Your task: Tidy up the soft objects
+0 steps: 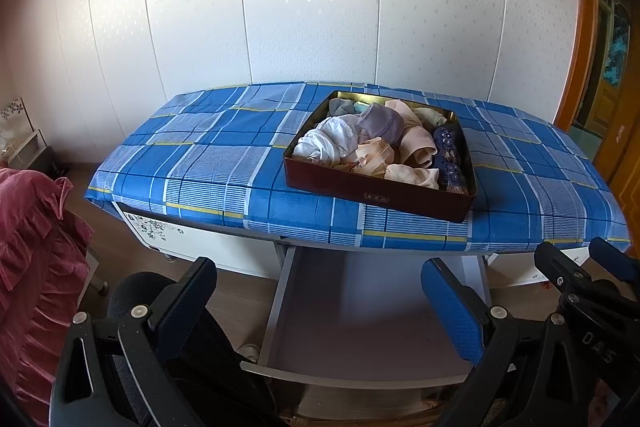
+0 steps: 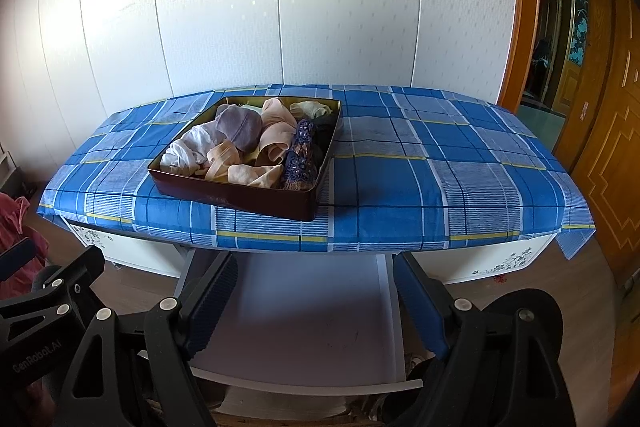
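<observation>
Desk (image 1: 208, 163) against a white panelled wall (image 1: 312, 7), covered by a blue plaid cloth (image 2: 440, 179); cloth hangs over the front edge and the right front corner. Dark red tin box (image 1: 376, 193) with a gold inner wall rests on the cloth, nearer the front edge than the back, roughly mid-length of the desk; it lies slightly askew to the front edge. Box is filled with rolled and bundled soft garments (image 1: 376, 143): a white bundle (image 2: 188, 149) at the left front, a mauve roll (image 2: 240, 129) behind it, several peach rolls (image 2: 276, 135) in the middle, a navy lace piece (image 2: 298, 159) along the right wall, a pale green roll (image 2: 312, 109) at the back right corner; the items touch one another and stay within the walls. Below the front edge a pale drawer (image 2: 296, 323) stands pulled out. Left gripper (image 1: 320, 303) hovers in front of the drawer with its fingers spread apart, nothing between them; right gripper (image 2: 312, 303) hovers just beside it, fingers likewise spread apart and holding nothing; both are well clear of the box. Pink ruffled fabric (image 1: 36, 267) sits off the left end of the desk; a wooden door (image 2: 604, 155) stands past the right end.
</observation>
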{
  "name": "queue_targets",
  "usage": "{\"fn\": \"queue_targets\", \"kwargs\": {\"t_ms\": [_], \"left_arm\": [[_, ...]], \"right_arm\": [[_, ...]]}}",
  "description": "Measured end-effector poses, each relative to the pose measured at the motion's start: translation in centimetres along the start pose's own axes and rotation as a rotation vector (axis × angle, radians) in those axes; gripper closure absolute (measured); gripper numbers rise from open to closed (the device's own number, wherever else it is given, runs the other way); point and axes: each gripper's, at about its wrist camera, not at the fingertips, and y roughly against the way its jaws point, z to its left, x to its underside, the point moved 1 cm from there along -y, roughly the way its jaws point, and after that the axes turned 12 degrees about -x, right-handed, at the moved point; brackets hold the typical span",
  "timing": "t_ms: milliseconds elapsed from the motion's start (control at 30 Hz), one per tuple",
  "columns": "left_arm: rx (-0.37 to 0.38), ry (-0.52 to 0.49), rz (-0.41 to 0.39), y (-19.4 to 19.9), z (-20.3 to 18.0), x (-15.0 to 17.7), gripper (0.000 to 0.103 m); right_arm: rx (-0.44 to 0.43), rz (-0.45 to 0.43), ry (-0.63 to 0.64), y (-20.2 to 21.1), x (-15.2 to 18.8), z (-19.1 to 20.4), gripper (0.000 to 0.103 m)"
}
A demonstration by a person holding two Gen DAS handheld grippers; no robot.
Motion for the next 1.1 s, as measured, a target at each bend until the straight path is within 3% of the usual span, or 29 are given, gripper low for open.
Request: {"fn": "queue_targets", "kwargs": {"t_ms": [833,1100], "left_arm": [[0.024,-0.010,0.000,0.03,-0.23,0.13,0.000],[-0.002,-0.020,-0.013,0.28,-0.39,0.26,0.000]], "right_arm": [[-0.004,-0.002,0.002,-0.06,-0.11,0.02,0.022],[-0.004,-0.001,0.004,-0.16,-0.05,0.08,0.021]]}}
